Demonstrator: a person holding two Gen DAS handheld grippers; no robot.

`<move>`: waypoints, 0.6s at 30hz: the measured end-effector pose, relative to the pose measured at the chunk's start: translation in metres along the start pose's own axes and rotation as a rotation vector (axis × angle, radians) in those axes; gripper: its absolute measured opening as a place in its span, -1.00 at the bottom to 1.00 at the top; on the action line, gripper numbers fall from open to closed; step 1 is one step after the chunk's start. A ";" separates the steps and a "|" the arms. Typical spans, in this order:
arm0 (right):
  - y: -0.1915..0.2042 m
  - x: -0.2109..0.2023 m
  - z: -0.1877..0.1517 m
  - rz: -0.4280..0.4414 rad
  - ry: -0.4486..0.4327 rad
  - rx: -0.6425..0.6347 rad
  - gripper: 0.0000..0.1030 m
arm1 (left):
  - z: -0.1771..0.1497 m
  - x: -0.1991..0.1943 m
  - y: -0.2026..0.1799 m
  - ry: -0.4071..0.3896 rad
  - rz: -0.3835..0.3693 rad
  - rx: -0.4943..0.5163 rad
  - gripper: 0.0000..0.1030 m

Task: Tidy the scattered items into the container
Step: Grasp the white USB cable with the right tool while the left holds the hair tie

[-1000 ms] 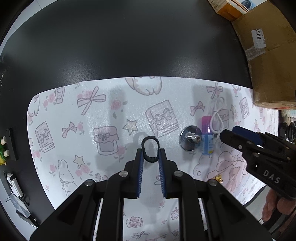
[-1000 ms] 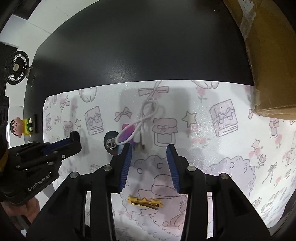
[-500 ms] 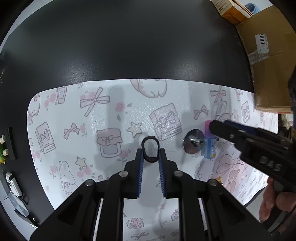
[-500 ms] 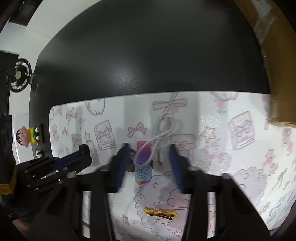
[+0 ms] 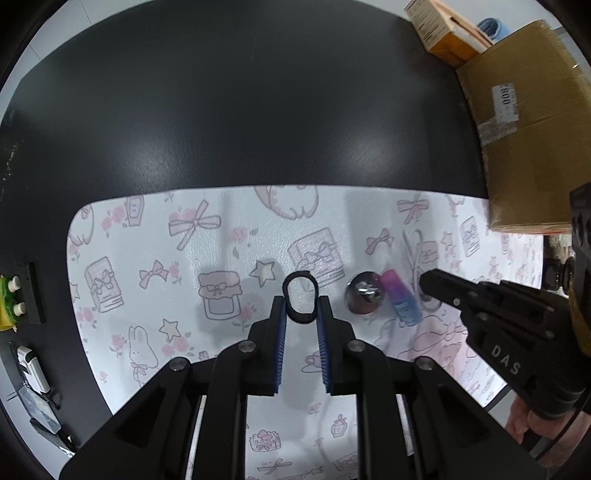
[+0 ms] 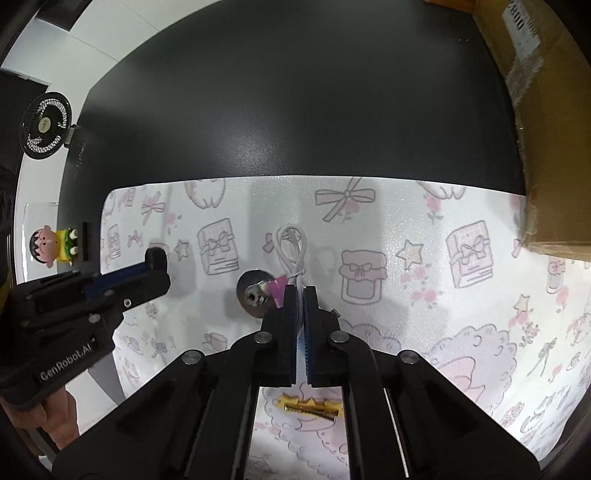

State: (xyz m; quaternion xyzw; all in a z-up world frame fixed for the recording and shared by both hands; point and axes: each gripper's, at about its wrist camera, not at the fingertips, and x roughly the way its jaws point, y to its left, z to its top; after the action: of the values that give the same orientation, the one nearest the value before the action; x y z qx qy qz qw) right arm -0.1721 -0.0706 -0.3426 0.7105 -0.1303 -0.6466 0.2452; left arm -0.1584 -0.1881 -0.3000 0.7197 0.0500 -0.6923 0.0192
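Observation:
A black hair tie (image 5: 299, 284) is pinched between the fingertips of my left gripper (image 5: 300, 310), over the patterned mat (image 5: 155, 229). My right gripper (image 6: 300, 295) is shut on a white cable (image 6: 291, 242), whose loop sticks out past the fingertips. Just left of it lie a pink and blue bottle (image 5: 400, 299) and a silver round disc (image 6: 253, 297). The bottle is mostly hidden behind the fingers in the right wrist view. A gold star hair clip (image 6: 310, 408) lies on the mat under the right gripper. In the left wrist view the right gripper (image 5: 430, 284) reaches in from the right.
A taped cardboard box (image 6: 554, 147) sits on the mat's far right corner, with a smaller orange box (image 5: 443, 33) behind it. A toy figurine (image 6: 51, 245) and a small fan (image 6: 44, 125) stand at the left. A hand (image 6: 44, 417) holds the left gripper (image 6: 157, 260).
My right gripper moved forward over the white cable and went from open to shut on it. The left gripper kept hold of the hair tie.

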 end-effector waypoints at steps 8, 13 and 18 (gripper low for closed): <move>0.016 -0.043 -0.012 0.003 -0.080 -0.048 -0.94 | -0.015 -0.033 -0.025 -0.070 -0.020 0.020 -0.69; 0.025 -0.071 -0.020 0.001 -0.130 -0.060 -0.94 | -0.025 -0.055 -0.042 -0.123 -0.038 0.020 -0.69; 0.028 -0.107 -0.028 -0.002 -0.183 -0.079 -0.94 | -0.030 -0.078 -0.055 -0.174 -0.040 0.035 -0.69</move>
State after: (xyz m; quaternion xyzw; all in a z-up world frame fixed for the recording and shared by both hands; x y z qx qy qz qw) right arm -0.1543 -0.0353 -0.2353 0.6385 -0.1259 -0.7137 0.2592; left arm -0.1369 -0.1338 -0.2187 0.6558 0.0503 -0.7532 -0.0030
